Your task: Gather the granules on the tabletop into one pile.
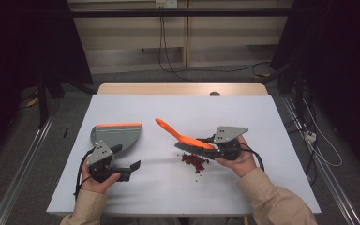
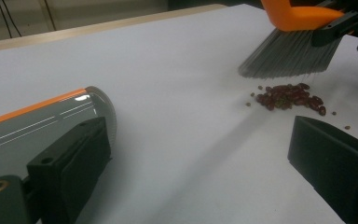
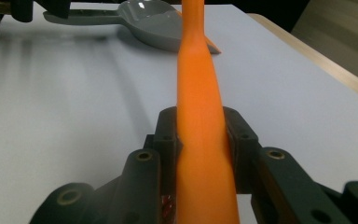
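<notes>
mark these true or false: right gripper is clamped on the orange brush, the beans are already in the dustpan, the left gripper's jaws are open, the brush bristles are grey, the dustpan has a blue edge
1. The right gripper is clamped on the orange brush. True: both jaws press on its handle.
2. The beans are already in the dustpan. False: they lie in a small pile on the table, just under the brush bristles, apart from the dustpan.
3. The left gripper has its jaws open. True: they stand wide apart, one jaw against the dustpan, bare table between them.
4. The brush bristles are grey. True.
5. The dustpan has a blue edge. False: it is grey with an orange strip along its edge.
</notes>
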